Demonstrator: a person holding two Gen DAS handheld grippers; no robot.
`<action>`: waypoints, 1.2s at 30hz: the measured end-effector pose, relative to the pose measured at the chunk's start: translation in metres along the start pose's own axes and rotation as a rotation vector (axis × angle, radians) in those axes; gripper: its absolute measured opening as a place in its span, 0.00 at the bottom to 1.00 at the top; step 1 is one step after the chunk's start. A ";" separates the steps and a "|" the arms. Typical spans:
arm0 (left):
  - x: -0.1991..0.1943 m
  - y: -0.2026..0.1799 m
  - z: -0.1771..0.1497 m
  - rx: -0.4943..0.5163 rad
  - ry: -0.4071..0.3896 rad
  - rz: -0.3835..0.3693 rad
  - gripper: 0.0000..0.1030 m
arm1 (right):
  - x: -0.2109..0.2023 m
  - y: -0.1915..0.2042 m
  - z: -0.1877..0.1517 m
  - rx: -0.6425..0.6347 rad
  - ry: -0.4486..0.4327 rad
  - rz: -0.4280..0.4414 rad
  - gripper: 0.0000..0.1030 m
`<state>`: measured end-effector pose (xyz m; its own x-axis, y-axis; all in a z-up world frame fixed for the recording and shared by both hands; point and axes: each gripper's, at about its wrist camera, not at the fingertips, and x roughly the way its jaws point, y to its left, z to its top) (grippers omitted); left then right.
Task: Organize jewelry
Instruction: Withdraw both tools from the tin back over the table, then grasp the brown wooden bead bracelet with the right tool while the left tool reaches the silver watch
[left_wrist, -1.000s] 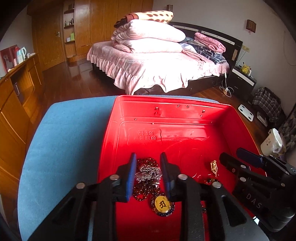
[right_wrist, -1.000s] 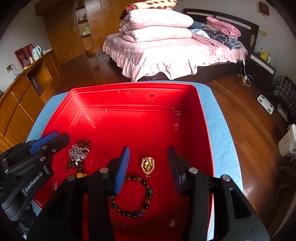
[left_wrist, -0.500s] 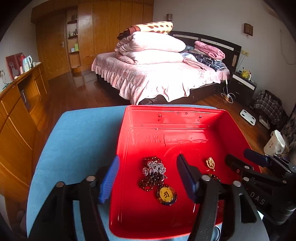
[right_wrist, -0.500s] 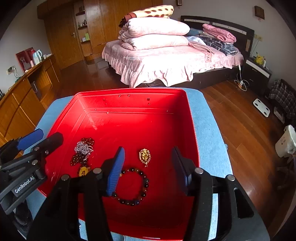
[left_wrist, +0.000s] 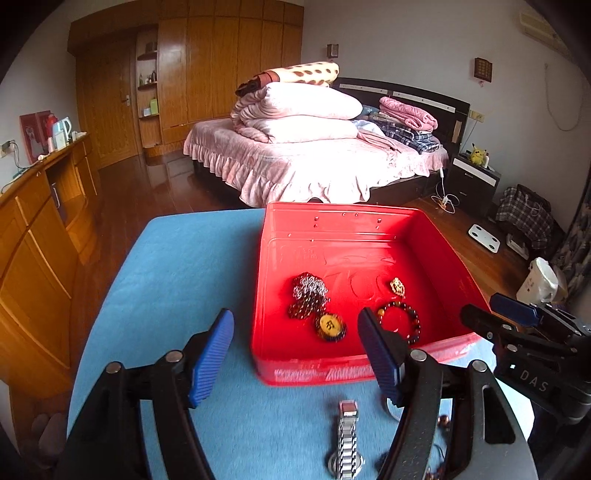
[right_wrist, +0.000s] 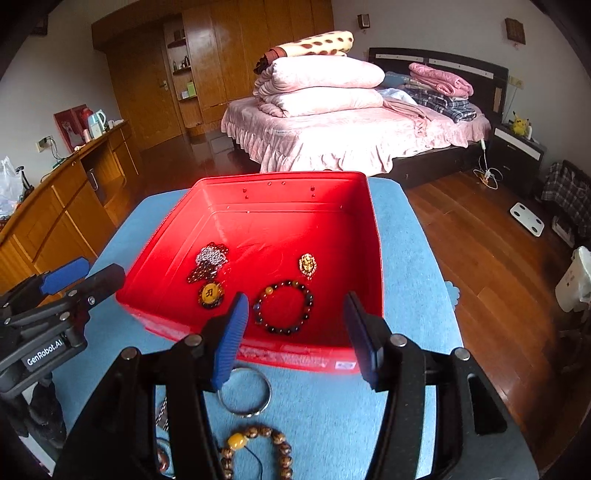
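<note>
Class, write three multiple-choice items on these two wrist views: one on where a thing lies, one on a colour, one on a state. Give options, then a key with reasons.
1. Where does the metal watch lie?
A. in the red tray
B. on the blue cloth in front of the tray
C. on the bed

2. What colour is the centre of the round pendant?
A. yellow
B. green
C. white

3. How is the right tool?
A. shut on the bangle
B. shut on the bead bracelet
C. open, holding nothing

Key: B, the watch rests on the blue cloth outside the red tray; A, its disc shows yellow; C, its pads stand apart with only the tray and dark bead bracelet beyond them.
</note>
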<state>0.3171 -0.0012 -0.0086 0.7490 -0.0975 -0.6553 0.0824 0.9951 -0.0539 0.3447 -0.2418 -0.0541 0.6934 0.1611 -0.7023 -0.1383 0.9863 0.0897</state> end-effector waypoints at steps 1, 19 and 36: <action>-0.004 0.002 -0.003 -0.005 0.002 -0.001 0.67 | -0.004 0.000 -0.004 0.001 0.001 0.006 0.51; -0.017 0.011 -0.067 -0.018 0.085 0.006 0.71 | -0.016 -0.001 -0.071 0.006 0.092 0.047 0.50; -0.023 0.014 -0.113 -0.024 0.128 0.016 0.76 | -0.008 -0.003 -0.114 0.022 0.160 0.053 0.45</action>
<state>0.2266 0.0165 -0.0791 0.6598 -0.0810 -0.7471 0.0544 0.9967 -0.0600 0.2584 -0.2502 -0.1291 0.5640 0.2071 -0.7994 -0.1553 0.9774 0.1436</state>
